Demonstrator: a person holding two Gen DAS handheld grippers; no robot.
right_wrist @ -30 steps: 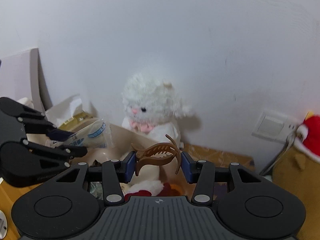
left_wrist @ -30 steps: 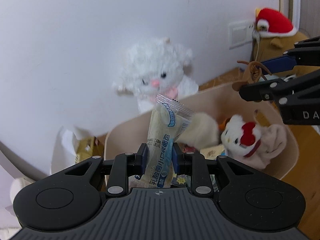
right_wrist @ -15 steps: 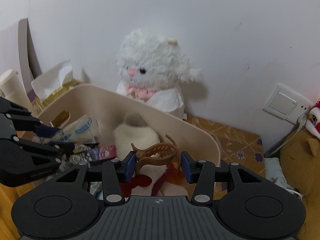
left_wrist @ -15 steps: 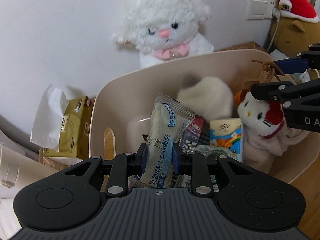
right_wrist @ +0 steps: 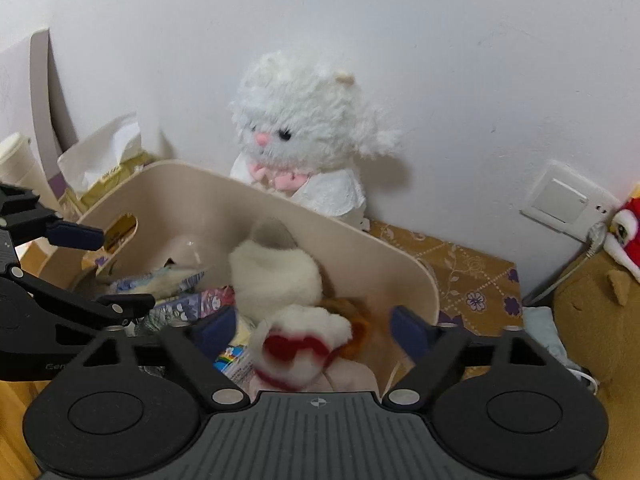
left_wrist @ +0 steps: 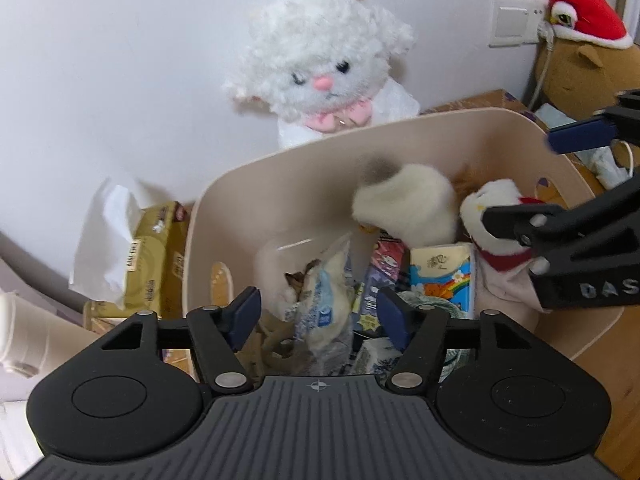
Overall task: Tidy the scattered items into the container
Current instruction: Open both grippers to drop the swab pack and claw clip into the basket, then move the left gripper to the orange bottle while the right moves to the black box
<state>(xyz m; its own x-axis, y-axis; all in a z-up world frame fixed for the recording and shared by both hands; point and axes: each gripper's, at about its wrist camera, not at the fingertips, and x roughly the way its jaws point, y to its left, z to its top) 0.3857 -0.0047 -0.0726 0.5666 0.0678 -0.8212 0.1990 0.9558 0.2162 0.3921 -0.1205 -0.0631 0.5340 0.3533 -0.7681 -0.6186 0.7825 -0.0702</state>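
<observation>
A beige bin (left_wrist: 400,136) holds plush toys, tissue packs and wrappers; it also shows in the right wrist view (right_wrist: 360,240). My left gripper (left_wrist: 318,312) is open above the bin, and the blue-and-white snack packet (left_wrist: 324,304) lies loose among the items below it. The packet also shows in the right wrist view (right_wrist: 160,282). My right gripper (right_wrist: 310,328) is open over the bin's right side, above the white kitty plush (right_wrist: 304,340). The brown hair claw (right_wrist: 352,320) lies blurred beside that plush.
A white fluffy plush (left_wrist: 324,68) sits behind the bin against the wall. A yellow tissue box (left_wrist: 152,252) stands to the bin's left. A brown plush with a red hat (left_wrist: 580,48) and a wall socket (right_wrist: 568,200) are at the right.
Both grippers have opened. The snack packet has dropped from the left gripper into the bin, and the hair claw has dropped from the right gripper into the bin.
</observation>
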